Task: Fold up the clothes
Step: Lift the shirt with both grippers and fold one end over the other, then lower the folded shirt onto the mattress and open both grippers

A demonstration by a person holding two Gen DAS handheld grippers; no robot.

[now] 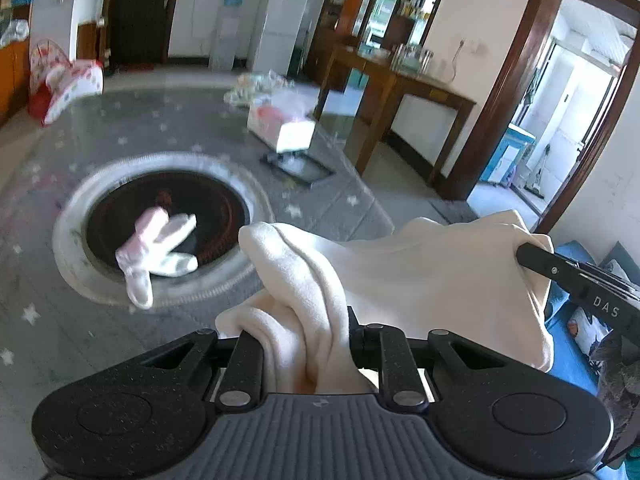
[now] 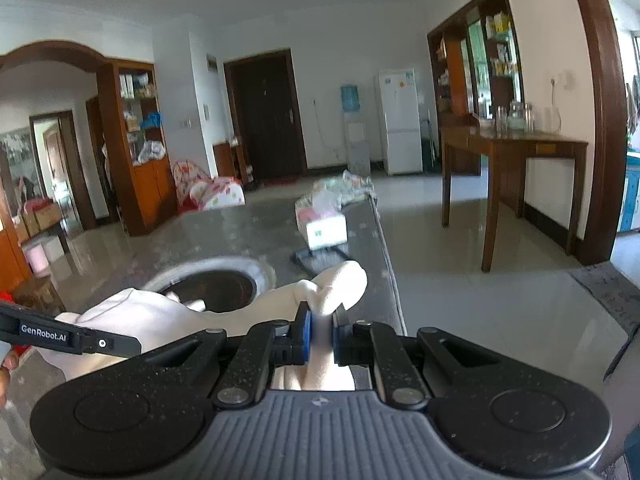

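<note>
Both hand-held grippers clamp one cream garment (image 1: 420,276) and hold it stretched between them above the grey star-patterned worktop (image 1: 168,120). The left hand-held gripper (image 1: 306,344) pinches a bunched fold of the cloth; the right hand-held gripper (image 2: 320,334) grips another edge between its blue pads (image 2: 305,334). On the worktop lies a round dark inset (image 1: 224,208) with a pale ring, and across its near rim rests a small pink-and-white garment (image 1: 154,252). Farther back stands a white box (image 1: 280,126).
</note>
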